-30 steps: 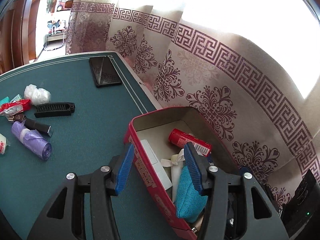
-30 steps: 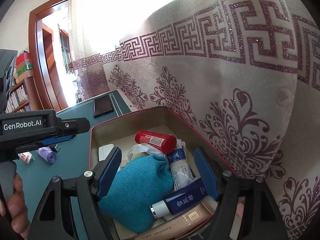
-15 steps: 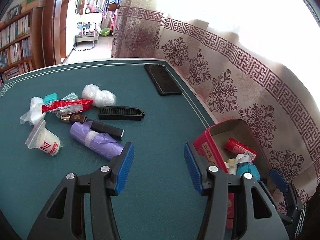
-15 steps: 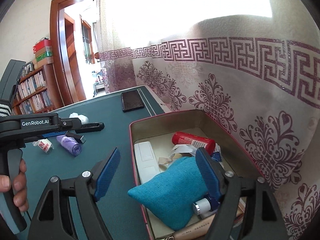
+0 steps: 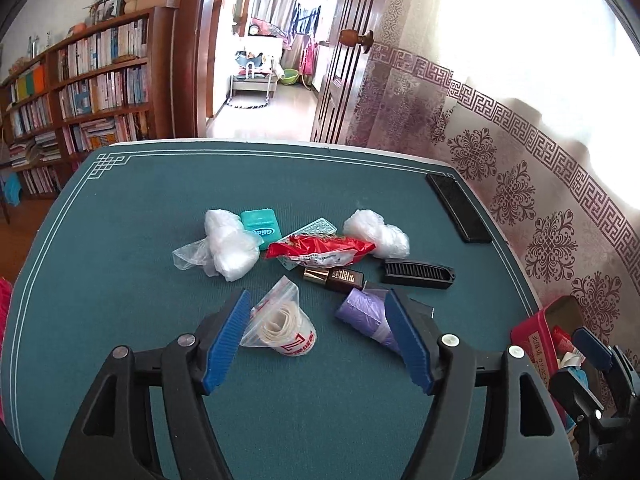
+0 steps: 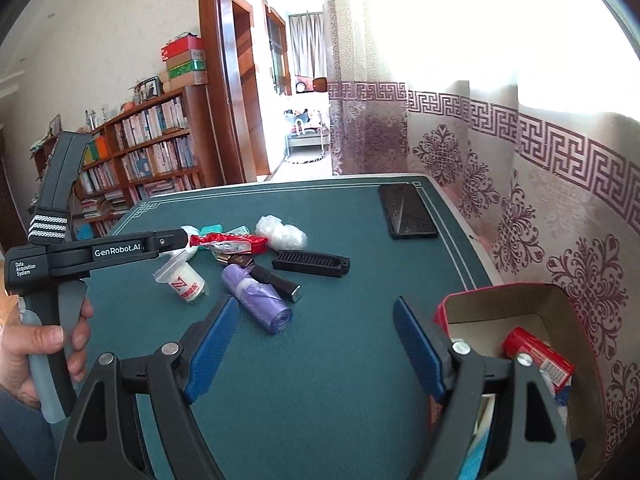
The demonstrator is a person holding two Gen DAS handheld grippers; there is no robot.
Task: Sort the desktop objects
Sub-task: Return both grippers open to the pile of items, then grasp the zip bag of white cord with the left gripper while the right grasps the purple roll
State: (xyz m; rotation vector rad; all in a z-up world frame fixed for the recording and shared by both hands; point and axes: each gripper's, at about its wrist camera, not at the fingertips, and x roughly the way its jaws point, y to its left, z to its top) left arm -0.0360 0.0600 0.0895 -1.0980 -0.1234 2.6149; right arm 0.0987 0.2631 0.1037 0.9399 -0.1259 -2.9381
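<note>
Loose objects lie mid-table: a zip bag with a white roll (image 5: 282,326), a purple bag roll (image 5: 362,314), a brown bottle (image 5: 334,278), a red wrapper (image 5: 320,249), a black comb (image 5: 418,275), a teal case (image 5: 261,222) and two clear plastic wads (image 5: 228,248). My left gripper (image 5: 318,338) is open and empty just short of the zip bag and purple roll. My right gripper (image 6: 316,346) is open and empty over bare felt, left of the red box (image 6: 516,300), which holds a red tube (image 6: 538,354).
A black phone (image 5: 458,213) lies at the far right of the green table (image 5: 120,320). A patterned curtain (image 6: 520,184) hangs along the right edge. A bookshelf (image 5: 80,92) and doorway stand beyond the table.
Both grippers have pulled back and swung left, away from the red box toward the loose pile. The left gripper now faces the zip bag and purple roll.
</note>
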